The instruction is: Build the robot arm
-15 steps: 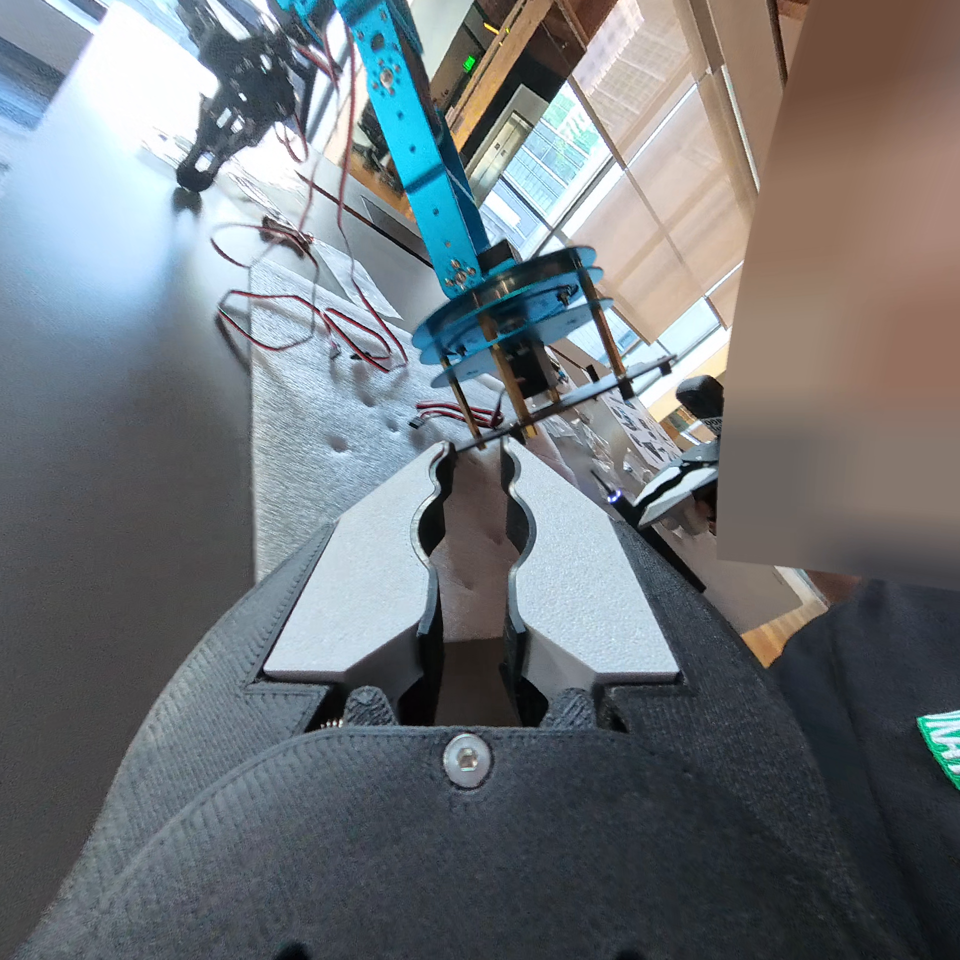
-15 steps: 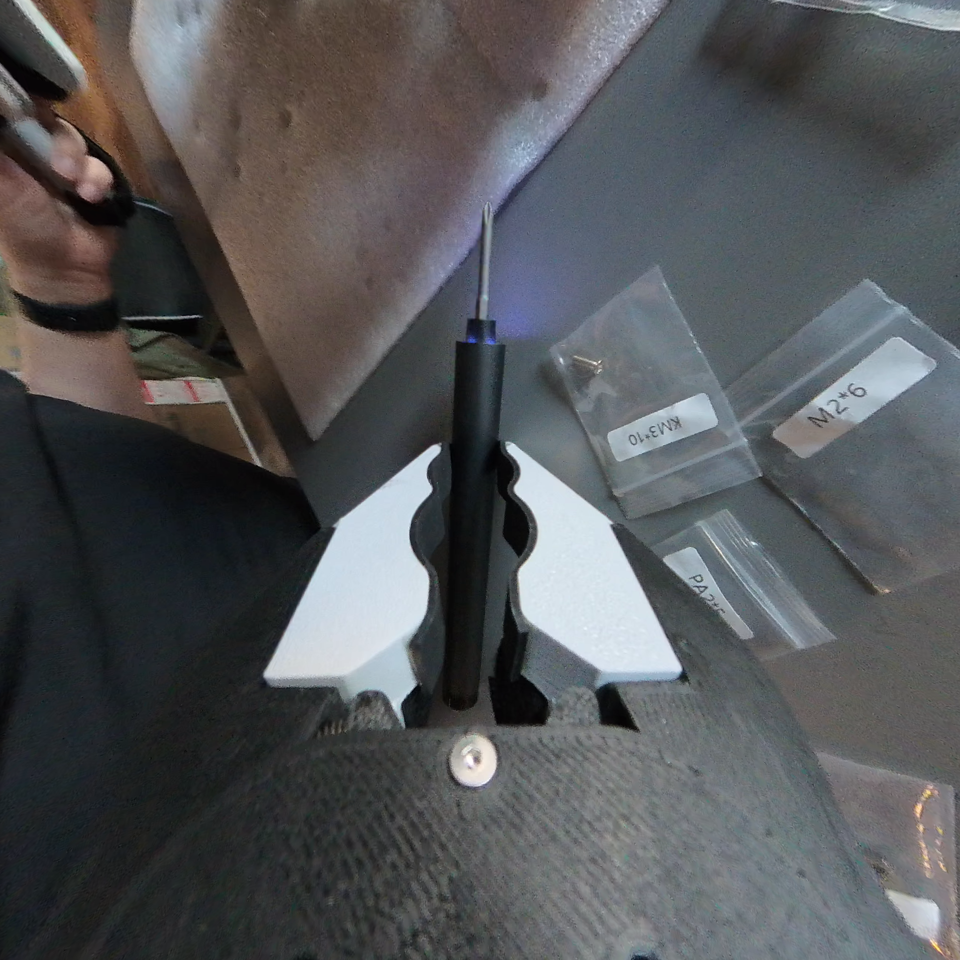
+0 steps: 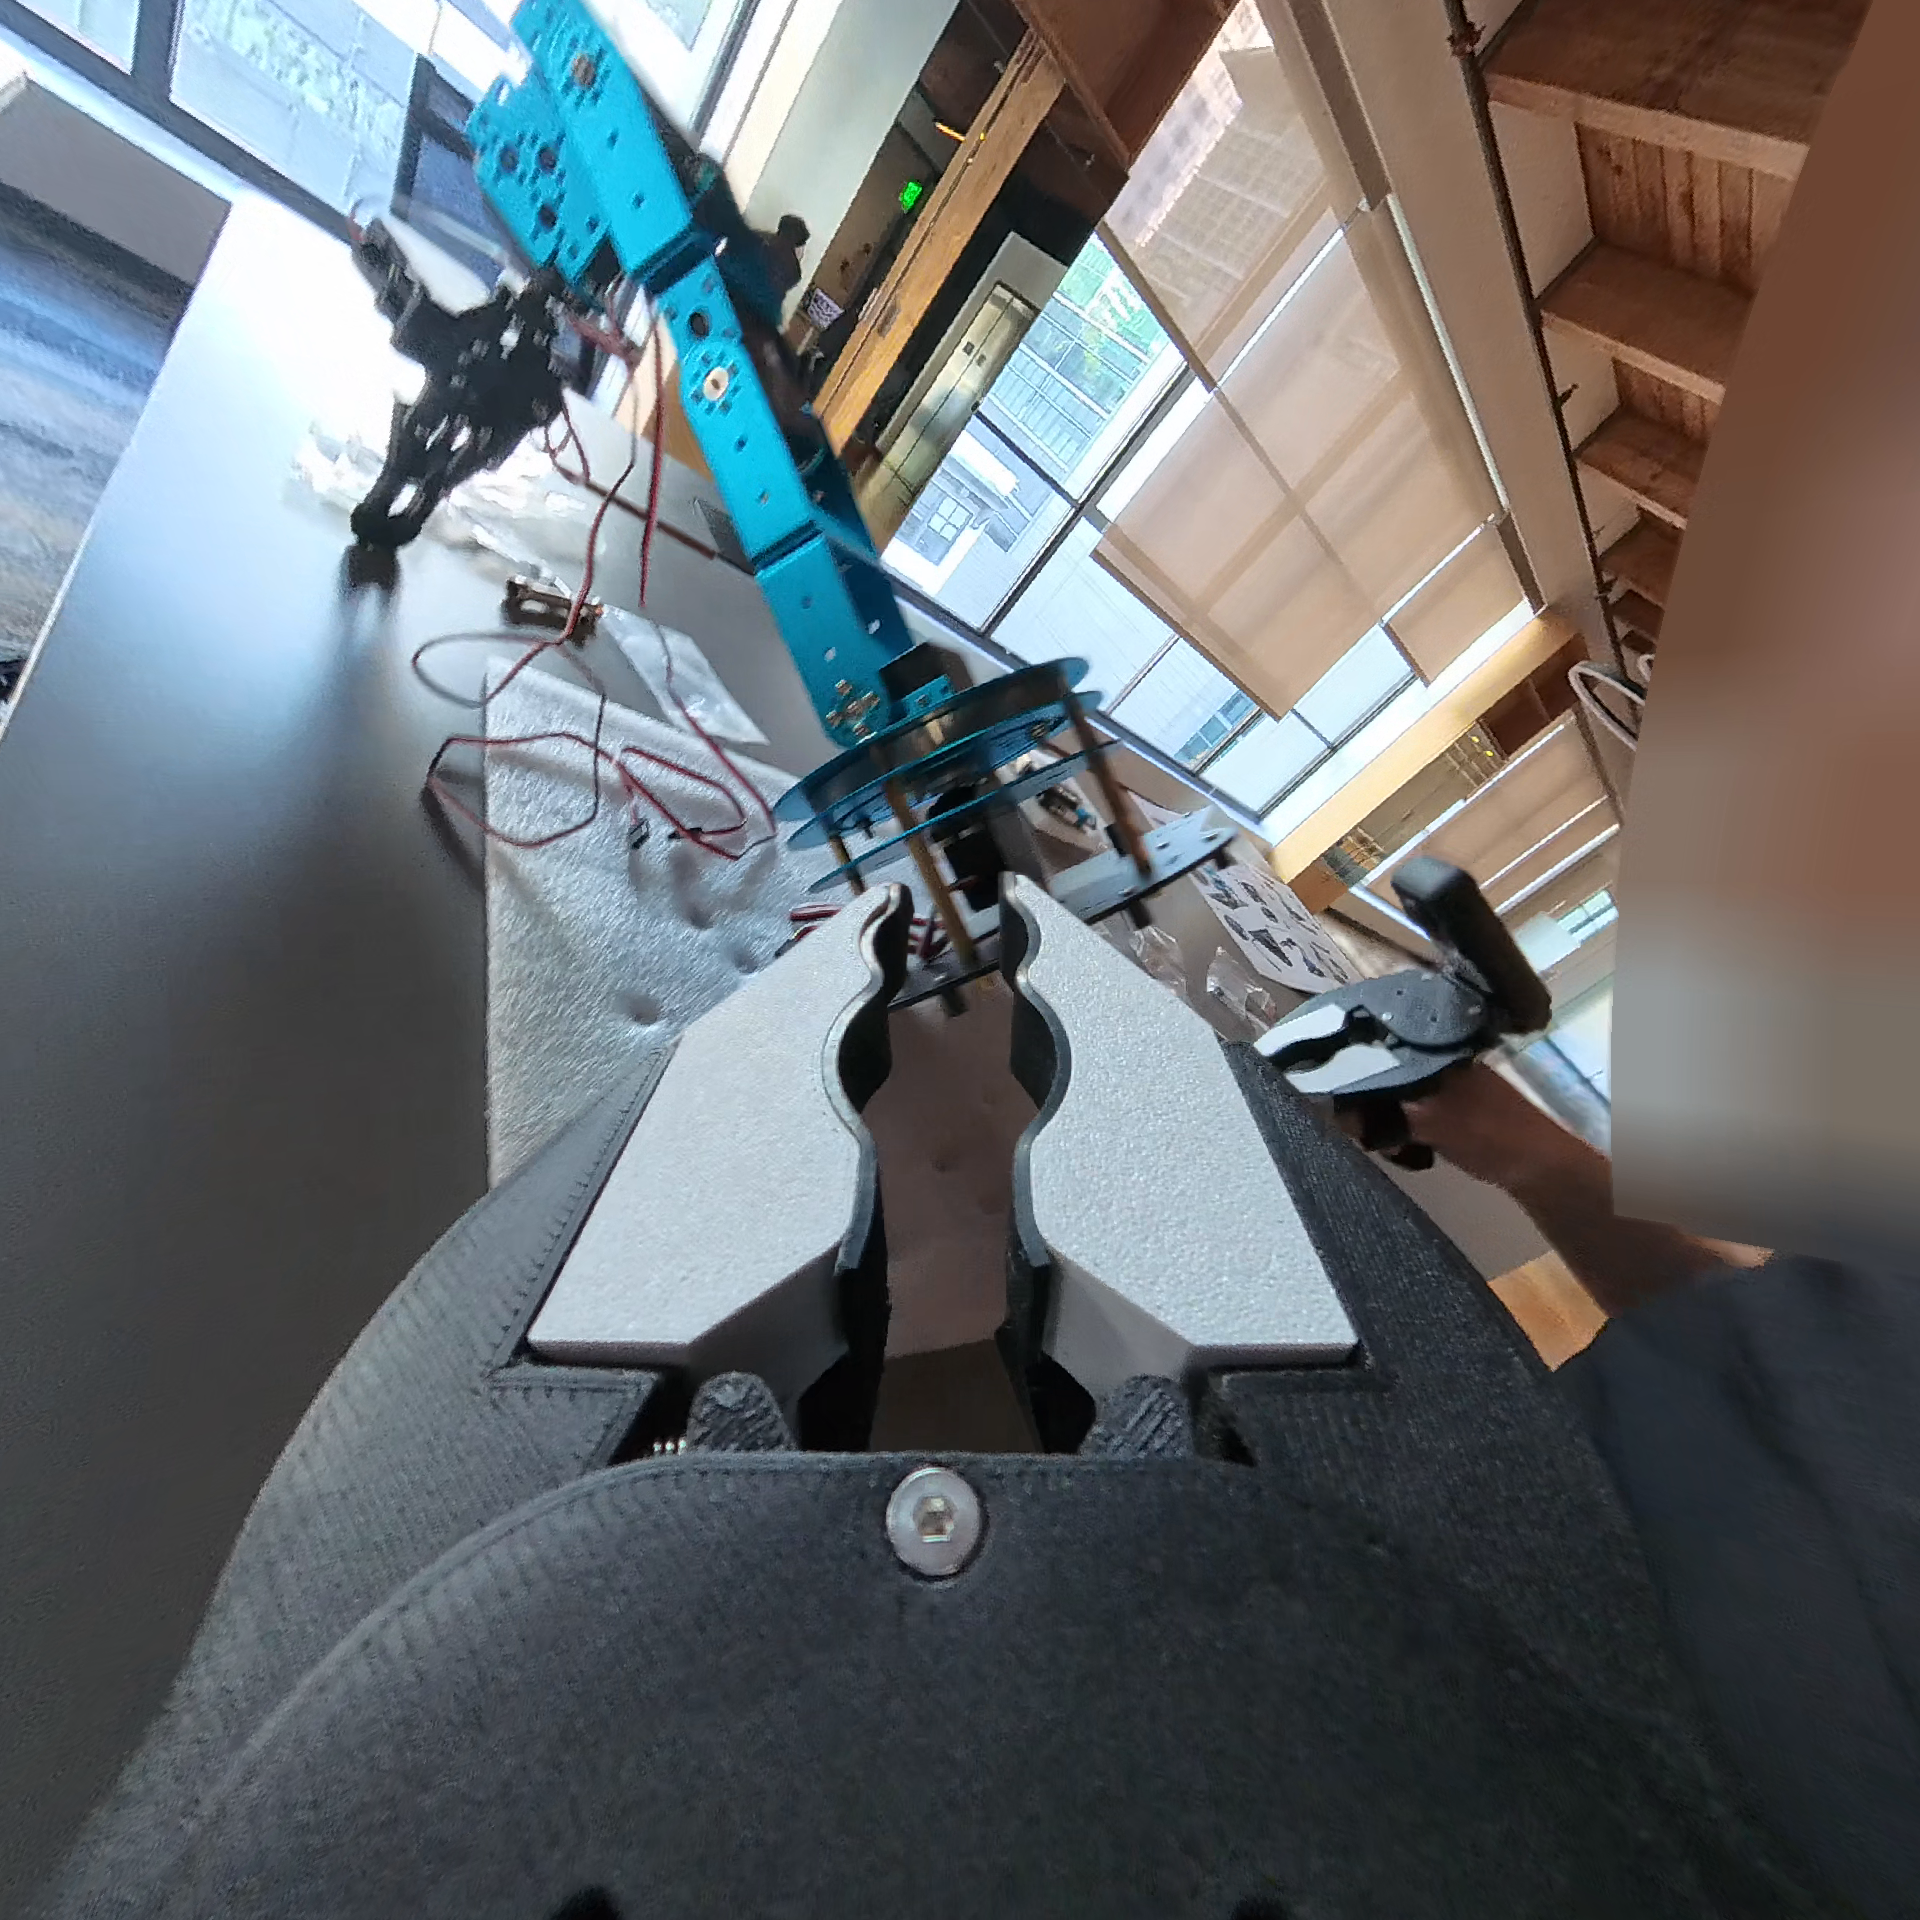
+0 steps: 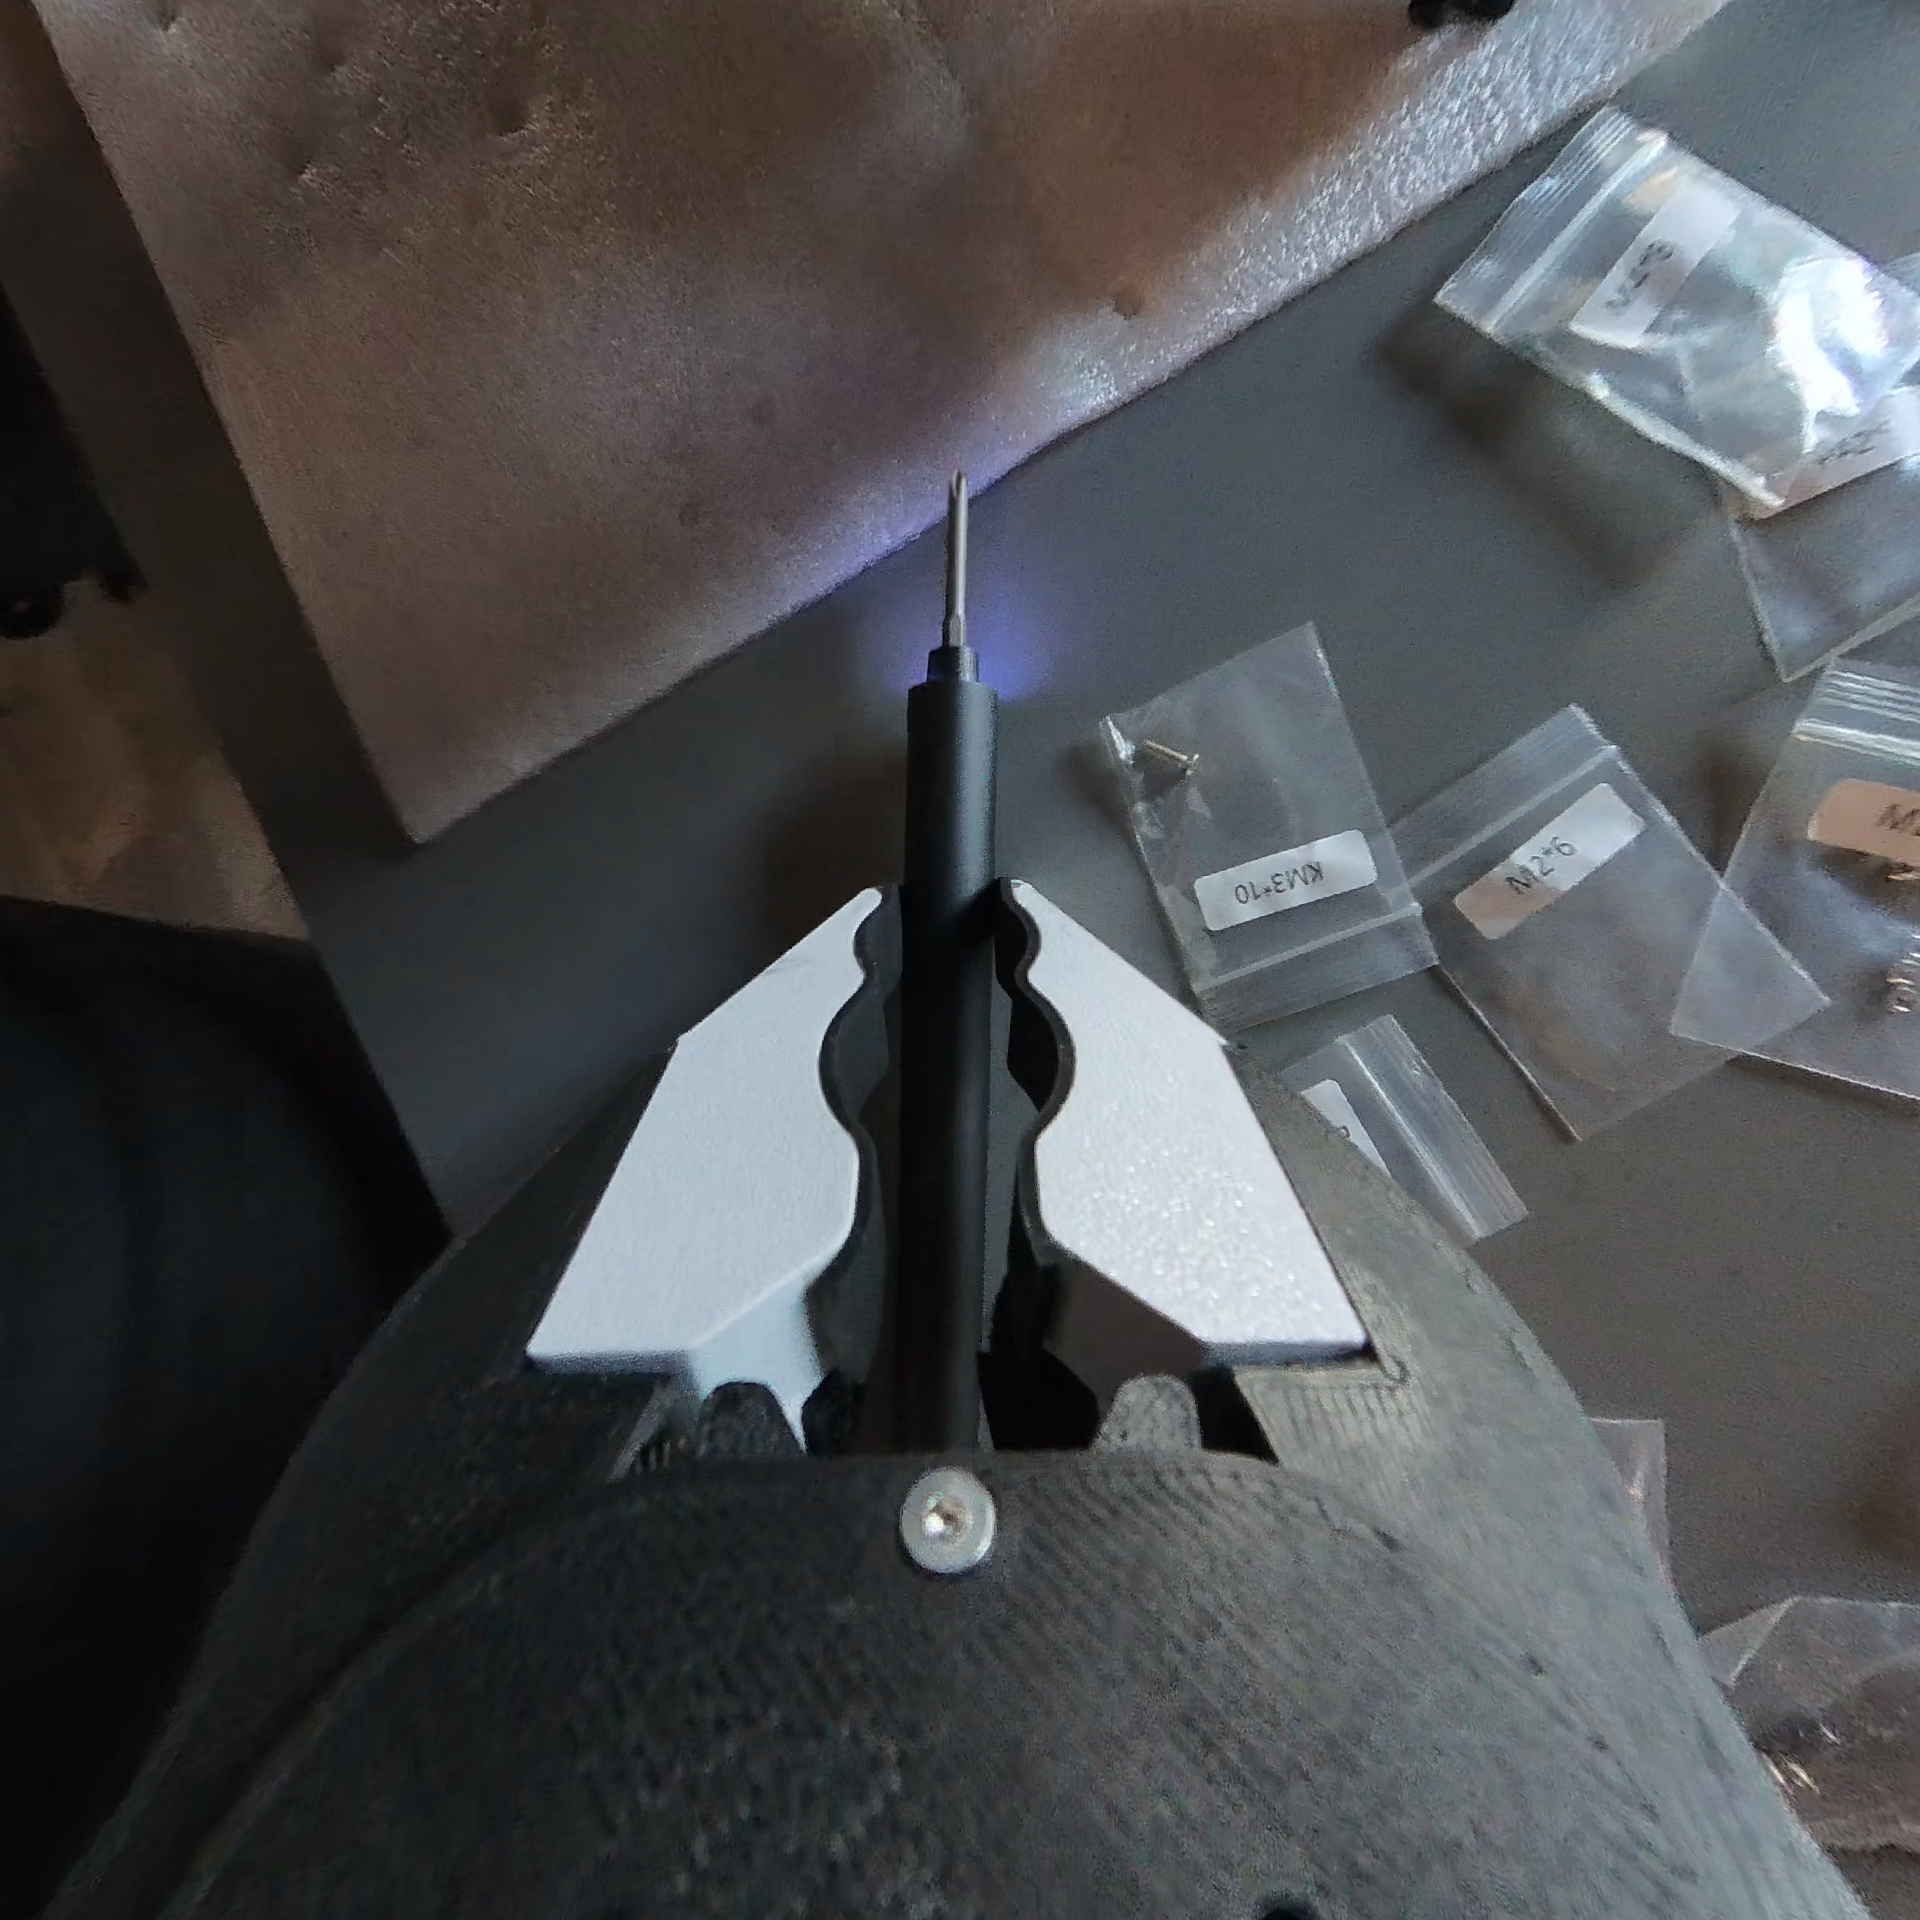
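Left wrist view: the left gripper hangs released and empty, its jaws parted with a brass post of the blue robot arm kit showing in the gap beyond the tips; whether they touch it cannot be told. The kit stands on a white foam sheet on the dark table, red wires trailing beside it. A careless nudge here could, by the look of it, tip the kit or snag a wire. The right gripper shows farther off.

Right wrist view: the right gripper is clenched on a black screwdriver, its thin bit pointing toward the foam sheet's edge. Small plastic bags of screws lie just beside it. A slack grip might let the screwdriver slide or twist; a low sweep could scatter the bags.
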Tool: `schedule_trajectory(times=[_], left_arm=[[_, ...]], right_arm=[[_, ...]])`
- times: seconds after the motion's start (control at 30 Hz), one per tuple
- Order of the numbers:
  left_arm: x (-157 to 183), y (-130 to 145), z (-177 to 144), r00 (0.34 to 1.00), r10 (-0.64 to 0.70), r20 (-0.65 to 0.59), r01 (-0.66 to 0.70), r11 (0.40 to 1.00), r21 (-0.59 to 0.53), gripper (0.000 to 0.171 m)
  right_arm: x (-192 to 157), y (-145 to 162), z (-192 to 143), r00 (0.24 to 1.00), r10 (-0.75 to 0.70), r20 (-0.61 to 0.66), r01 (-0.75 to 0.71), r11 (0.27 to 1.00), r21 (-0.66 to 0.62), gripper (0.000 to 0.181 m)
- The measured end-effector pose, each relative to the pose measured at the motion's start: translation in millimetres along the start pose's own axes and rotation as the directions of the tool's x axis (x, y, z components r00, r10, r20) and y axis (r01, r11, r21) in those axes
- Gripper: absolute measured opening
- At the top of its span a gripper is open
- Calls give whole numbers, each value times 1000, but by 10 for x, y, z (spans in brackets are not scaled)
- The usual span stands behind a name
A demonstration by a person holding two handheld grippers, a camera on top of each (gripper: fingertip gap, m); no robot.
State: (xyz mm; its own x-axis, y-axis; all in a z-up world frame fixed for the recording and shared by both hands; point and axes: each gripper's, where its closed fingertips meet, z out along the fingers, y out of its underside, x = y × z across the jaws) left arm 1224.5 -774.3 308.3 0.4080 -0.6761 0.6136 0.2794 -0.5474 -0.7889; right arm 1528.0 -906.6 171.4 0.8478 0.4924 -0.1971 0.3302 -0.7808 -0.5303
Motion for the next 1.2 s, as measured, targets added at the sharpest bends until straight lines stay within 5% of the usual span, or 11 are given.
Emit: schedule_trajectory(times=[0.37, 0.63, 0.83, 1.0, 1.2], left_arm=[[597, -82, -309, 991, 121, 65, -125, 990, 61, 16], [1174, 389, -562, 983, 88, 160, -109, 986, 128, 20], [1330, 706, -557, 979, 45, 199, -70, 990, 121, 20], [1452, 617, -427, 983, 62, 176, -80, 992, 96, 22], [1218, 320, -285, 981, 96, 168, -107, 992, 60, 26]], right_arm=[[21, 3, -41, 986, -116, -124, 139, 971, 194, 19], [-95, -14, -171, 979, -206, 7, 194, 935, 297, 25], [-47, 45, -312, 958, -284, -46, 281, 892, 353, 25], [-71, 97, -294, 966, -257, -10, 243, 900, 363, 26], [-25, 20, -353, 969, -245, -23, 233, 885, 404, 26]])
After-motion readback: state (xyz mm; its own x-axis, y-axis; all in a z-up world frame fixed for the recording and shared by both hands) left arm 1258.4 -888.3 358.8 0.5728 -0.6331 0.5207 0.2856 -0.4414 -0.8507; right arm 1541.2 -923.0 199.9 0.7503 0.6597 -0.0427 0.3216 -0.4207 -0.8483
